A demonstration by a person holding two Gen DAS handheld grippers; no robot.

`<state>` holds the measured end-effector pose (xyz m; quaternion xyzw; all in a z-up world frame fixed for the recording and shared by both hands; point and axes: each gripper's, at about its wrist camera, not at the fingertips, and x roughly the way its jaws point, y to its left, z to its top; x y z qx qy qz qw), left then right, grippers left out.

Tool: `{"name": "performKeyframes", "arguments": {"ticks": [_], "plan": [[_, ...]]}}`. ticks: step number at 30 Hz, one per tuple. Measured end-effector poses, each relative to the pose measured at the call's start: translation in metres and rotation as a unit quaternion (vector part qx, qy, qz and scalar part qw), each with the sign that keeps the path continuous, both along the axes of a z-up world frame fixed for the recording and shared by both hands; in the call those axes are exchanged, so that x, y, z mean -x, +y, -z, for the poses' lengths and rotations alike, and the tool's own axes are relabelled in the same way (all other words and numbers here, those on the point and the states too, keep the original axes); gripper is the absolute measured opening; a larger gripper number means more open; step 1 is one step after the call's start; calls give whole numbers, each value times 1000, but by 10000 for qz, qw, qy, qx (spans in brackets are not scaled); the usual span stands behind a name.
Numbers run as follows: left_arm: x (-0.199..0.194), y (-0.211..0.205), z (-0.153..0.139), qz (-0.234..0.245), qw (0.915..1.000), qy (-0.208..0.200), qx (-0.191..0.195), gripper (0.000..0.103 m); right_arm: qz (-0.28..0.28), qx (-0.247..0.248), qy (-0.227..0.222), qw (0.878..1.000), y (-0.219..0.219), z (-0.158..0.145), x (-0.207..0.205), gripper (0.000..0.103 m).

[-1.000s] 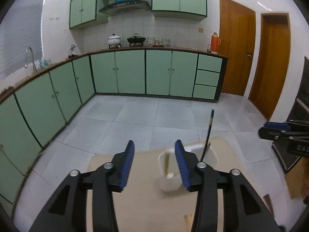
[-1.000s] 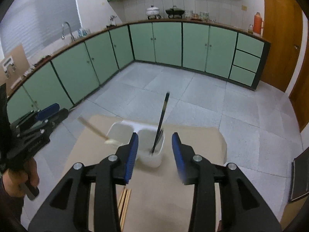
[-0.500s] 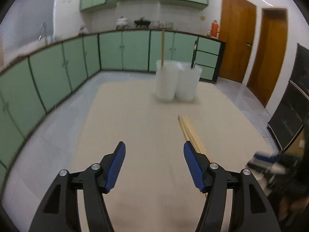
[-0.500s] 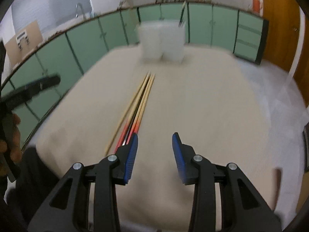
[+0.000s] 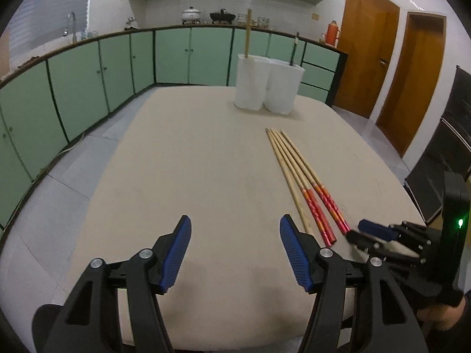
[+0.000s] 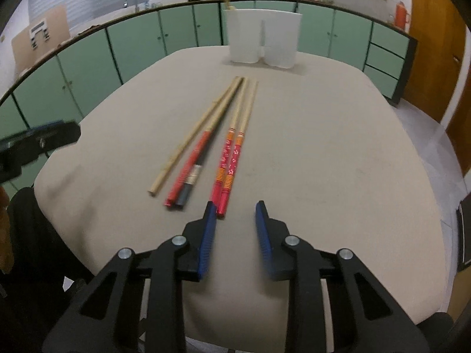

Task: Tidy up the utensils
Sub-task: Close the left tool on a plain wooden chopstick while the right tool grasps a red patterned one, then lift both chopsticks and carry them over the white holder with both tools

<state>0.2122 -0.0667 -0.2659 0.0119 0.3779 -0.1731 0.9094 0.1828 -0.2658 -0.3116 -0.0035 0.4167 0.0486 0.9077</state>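
Observation:
Several chopsticks (image 6: 232, 153) lie side by side on the beige table (image 6: 323, 147), thin ends toward a white two-compartment holder (image 6: 262, 38) at the far edge. My right gripper (image 6: 235, 209) hovers low at their near ends with its jaws closing. The red flowered pair ends just by its left fingertip (image 6: 210, 209), and no pad presses on it. My left gripper (image 5: 235, 226) is open over bare table (image 5: 191, 161), left of the chopsticks (image 5: 297, 176). In the holder (image 5: 268, 82) stand a wooden stick (image 5: 248, 35) and a dark one (image 5: 294, 50).
Green cabinets ring the room beyond the table, with a tiled floor between. Two brown doors (image 5: 368, 53) and a dark appliance (image 5: 453, 135) stand to the right. In the left wrist view the right gripper (image 5: 368, 232) sits near the chopsticks' red ends.
Both grippers have come down and back from above the holder to the table's near edge. The left jaws have widened. The right jaws have narrowed a little.

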Motion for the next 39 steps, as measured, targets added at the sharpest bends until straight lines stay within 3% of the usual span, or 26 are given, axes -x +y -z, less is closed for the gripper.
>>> {"name": "performKeyframes", "arguments": {"ticks": [8,17,22,27,28,30,31,32,36,39], "plan": [[10,-55,25,568,9977,136,-358,62,-51,9,-33,10000,-19,4,8,29],[-5,-70,45,464,9971,333,-500,62,-22,-27,-107,9999,-27,7,5,27],[-10,-66,45,314,9982,242,-458,53,2,-127,-146,9998,-31,6,0,30],[-7,-71,47,491,9978,60,-441,52,-107,65,-276,9995,-20,9,-4,28],[-6,-72,47,499,9976,11,-474,47,-61,77,-295,9995,-21,9,-6,26],[-8,-74,47,485,9978,-58,-448,30,119,74,-317,9994,-25,9,-9,6],[-11,-73,47,456,9982,-42,-392,14,201,74,-323,9992,-28,9,-9,6],[-13,-72,46,401,9986,-28,-339,8,315,70,-347,9989,-32,9,-9,5],[-14,-62,43,-25,9992,-168,-352,7,818,200,-407,9956,-45,10,-2,5],[-11,-54,43,-304,9991,-97,-282,7,903,143,-397,9950,-47,11,2,6]]}}
